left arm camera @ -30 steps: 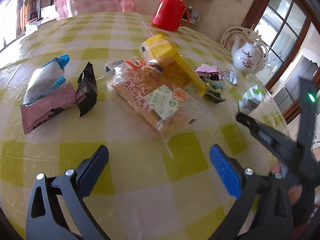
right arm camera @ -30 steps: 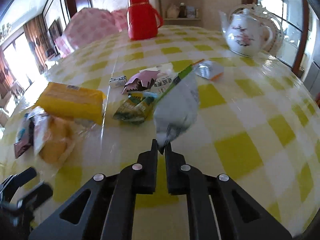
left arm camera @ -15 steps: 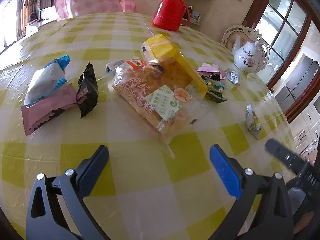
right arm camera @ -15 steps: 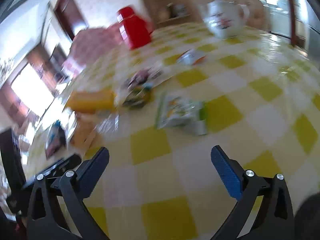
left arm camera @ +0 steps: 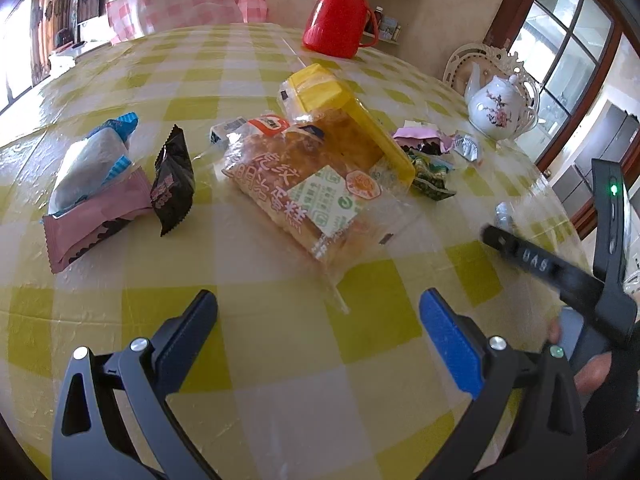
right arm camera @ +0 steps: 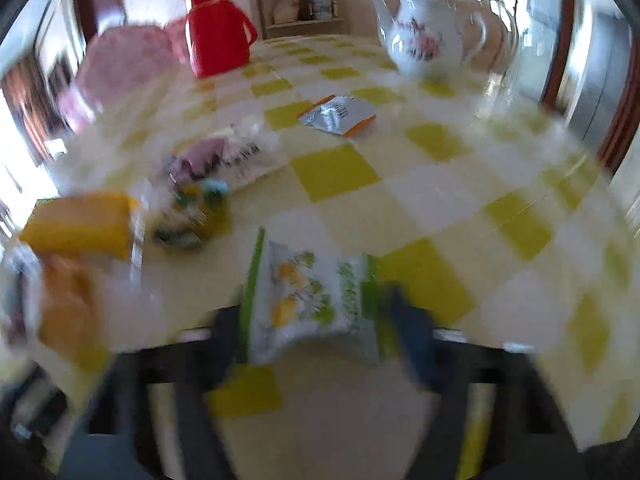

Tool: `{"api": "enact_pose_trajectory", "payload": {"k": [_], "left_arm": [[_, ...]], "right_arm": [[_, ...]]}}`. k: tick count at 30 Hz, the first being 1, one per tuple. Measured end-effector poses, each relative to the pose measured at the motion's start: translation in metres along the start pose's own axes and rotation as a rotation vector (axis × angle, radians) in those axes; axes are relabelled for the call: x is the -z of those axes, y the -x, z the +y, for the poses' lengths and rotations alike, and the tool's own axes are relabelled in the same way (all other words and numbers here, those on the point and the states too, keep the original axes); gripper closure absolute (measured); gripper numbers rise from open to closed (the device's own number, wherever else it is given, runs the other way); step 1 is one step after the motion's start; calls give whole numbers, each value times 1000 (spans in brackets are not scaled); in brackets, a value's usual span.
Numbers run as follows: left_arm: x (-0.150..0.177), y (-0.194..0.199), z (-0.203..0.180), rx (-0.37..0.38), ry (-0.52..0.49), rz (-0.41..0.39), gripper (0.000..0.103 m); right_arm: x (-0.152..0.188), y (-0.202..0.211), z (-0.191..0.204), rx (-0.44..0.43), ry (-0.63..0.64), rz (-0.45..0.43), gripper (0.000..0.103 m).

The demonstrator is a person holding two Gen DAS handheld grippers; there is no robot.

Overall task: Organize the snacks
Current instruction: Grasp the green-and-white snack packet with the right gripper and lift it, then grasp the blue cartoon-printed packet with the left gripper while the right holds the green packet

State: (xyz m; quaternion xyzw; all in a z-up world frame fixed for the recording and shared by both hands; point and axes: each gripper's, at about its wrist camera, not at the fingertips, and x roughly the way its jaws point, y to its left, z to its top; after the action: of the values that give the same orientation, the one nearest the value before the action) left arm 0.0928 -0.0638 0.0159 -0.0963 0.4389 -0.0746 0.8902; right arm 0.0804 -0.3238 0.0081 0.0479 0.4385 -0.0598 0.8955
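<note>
Both tongs gape empty, left tongs short of the clear-wrapped golden cake loaf at twelve o'clock, right tongs straddling the flat green-and-white foil sachet on the yellow-checked worktop; light, crinkly, slippery, probably best pinched at a sealed edge.

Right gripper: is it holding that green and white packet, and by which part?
Cannot tell: right gripper is blurred, straddling the green and white packet. Left gripper holds nothing.
</note>
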Motion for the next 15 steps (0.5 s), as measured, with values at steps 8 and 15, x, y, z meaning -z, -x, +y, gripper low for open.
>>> {"api": "enact_pose_trajectory", "payload": {"k": [8, 15], "left_arm": [[2, 11, -9, -39, -61, -34, 2], [-7, 49, -6, -215, -144, -226, 2]], "right_arm": [[14, 28, -24, -143, -67, -91, 73], [13, 50, -4, -221, -54, -177, 79]]}}
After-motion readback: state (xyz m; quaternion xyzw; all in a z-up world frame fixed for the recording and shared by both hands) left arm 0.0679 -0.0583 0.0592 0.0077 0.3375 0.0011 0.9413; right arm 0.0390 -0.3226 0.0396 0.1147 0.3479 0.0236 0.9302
